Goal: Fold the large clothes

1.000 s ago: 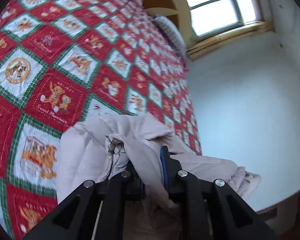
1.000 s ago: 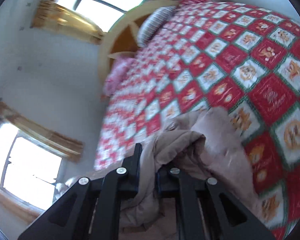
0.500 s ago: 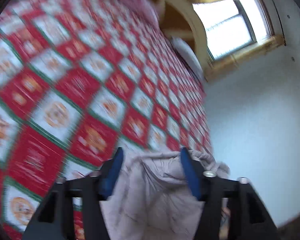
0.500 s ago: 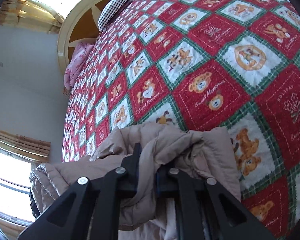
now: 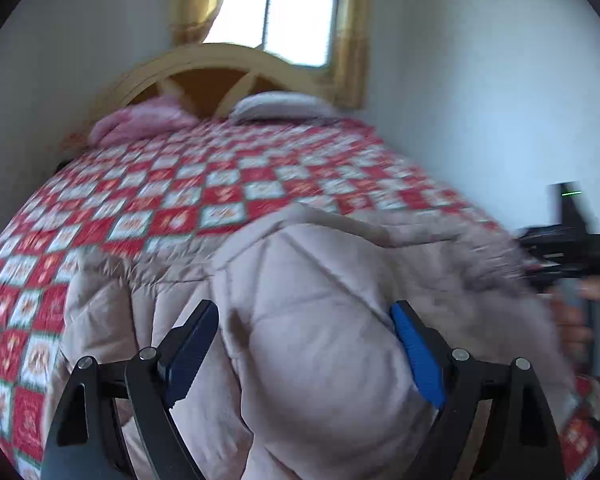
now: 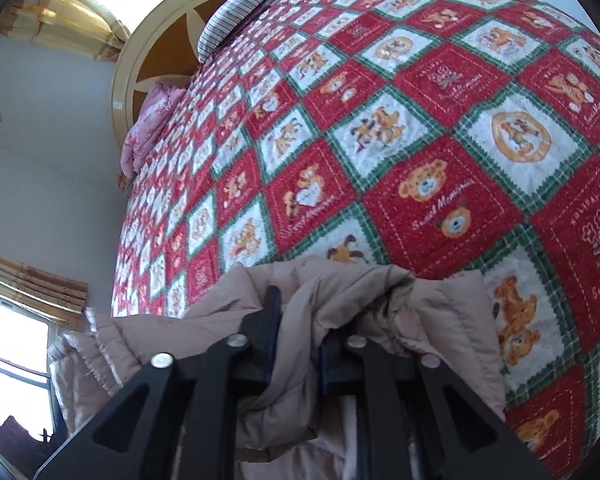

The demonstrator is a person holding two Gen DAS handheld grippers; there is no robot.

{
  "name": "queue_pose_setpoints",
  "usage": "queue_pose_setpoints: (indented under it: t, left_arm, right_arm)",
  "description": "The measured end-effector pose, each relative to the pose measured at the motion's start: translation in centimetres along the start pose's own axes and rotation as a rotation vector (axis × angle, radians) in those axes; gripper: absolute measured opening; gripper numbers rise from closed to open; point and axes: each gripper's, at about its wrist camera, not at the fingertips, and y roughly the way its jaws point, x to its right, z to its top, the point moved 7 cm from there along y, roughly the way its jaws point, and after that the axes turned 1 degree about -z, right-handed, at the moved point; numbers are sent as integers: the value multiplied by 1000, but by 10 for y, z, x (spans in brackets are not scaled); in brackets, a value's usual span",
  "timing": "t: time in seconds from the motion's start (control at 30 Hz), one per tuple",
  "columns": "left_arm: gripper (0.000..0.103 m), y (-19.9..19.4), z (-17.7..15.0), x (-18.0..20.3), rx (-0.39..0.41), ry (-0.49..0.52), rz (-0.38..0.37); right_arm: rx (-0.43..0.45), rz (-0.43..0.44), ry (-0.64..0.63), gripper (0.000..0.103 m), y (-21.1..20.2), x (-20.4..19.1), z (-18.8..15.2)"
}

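Observation:
A beige padded coat [image 5: 324, 304] lies bunched on the bed's red, white and green patchwork quilt [image 5: 204, 196]. My left gripper [image 5: 304, 344] is open, its blue-padded fingers [image 5: 418, 352] spread wide just above the coat. My right gripper [image 6: 298, 340] is shut on a fold of the coat [image 6: 340, 292] and holds it bunched over the quilt [image 6: 440, 152]. In the left wrist view the right gripper's black body shows at the far right, held in a hand.
A curved wooden headboard [image 5: 228, 80] stands at the far end under a window [image 5: 276, 8]. A pink pillow [image 5: 140, 120] and a striped pillow [image 6: 240, 12] lie by it. White walls run along both sides of the bed.
My left gripper has let go of the coat, opened wide and swung round to face the headboard. My right gripper has kept its hold and drawn closer over the quilt.

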Motion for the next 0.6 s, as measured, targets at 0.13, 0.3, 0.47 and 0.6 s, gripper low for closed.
queue_pose_setpoints:
  t: [0.13, 0.3, 0.47, 0.6]
  left_arm:
    - [88, 49, -19, -36, -91, -159, -3]
    - [90, 71, -29, -31, -87, -113, 57]
    - [93, 79, -35, -34, -90, -108, 62]
    - [93, 64, -29, -51, -66, -230, -44]
  right_arm:
    - [114, 9, -74, 66, -36, -20, 1]
    - [378, -79, -265, 89, -88, -75, -13]
    - [433, -42, -521, 91, -71, -152, -51]
    - [261, -54, -622, 73, 3, -163, -72]
